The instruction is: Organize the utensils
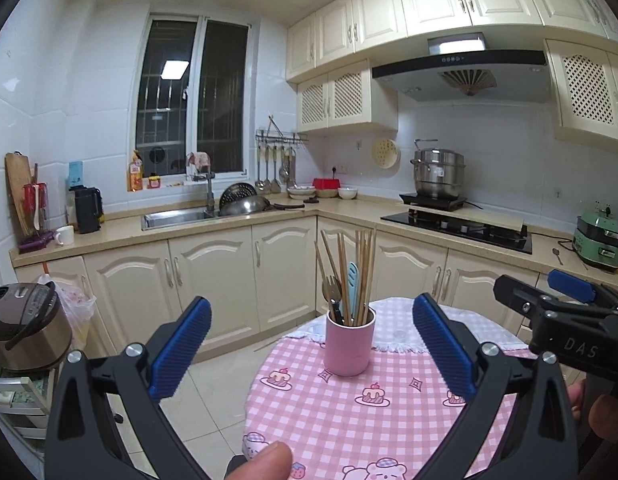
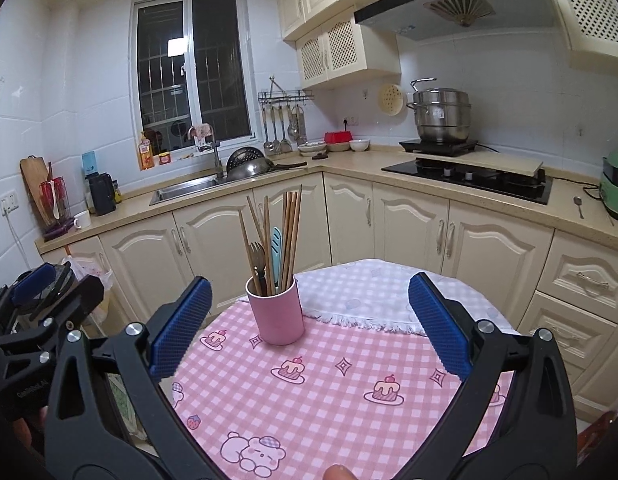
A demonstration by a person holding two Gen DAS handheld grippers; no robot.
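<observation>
A pink cup stands upright on the round table's pink checked cloth. In it are several wooden chopsticks, a fork and a light blue utensil. My left gripper is open and empty, short of the cup. My right gripper is also open and empty, with the cup just left of its middle. In the left wrist view the right gripper shows at the right edge; in the right wrist view the left gripper shows at the left edge.
A white fringed cloth covers the table's far part. Cream cabinets ring the room, with a sink, stove and steel pot on the counter. A rice cooker sits low at left. A spoon lies on the counter.
</observation>
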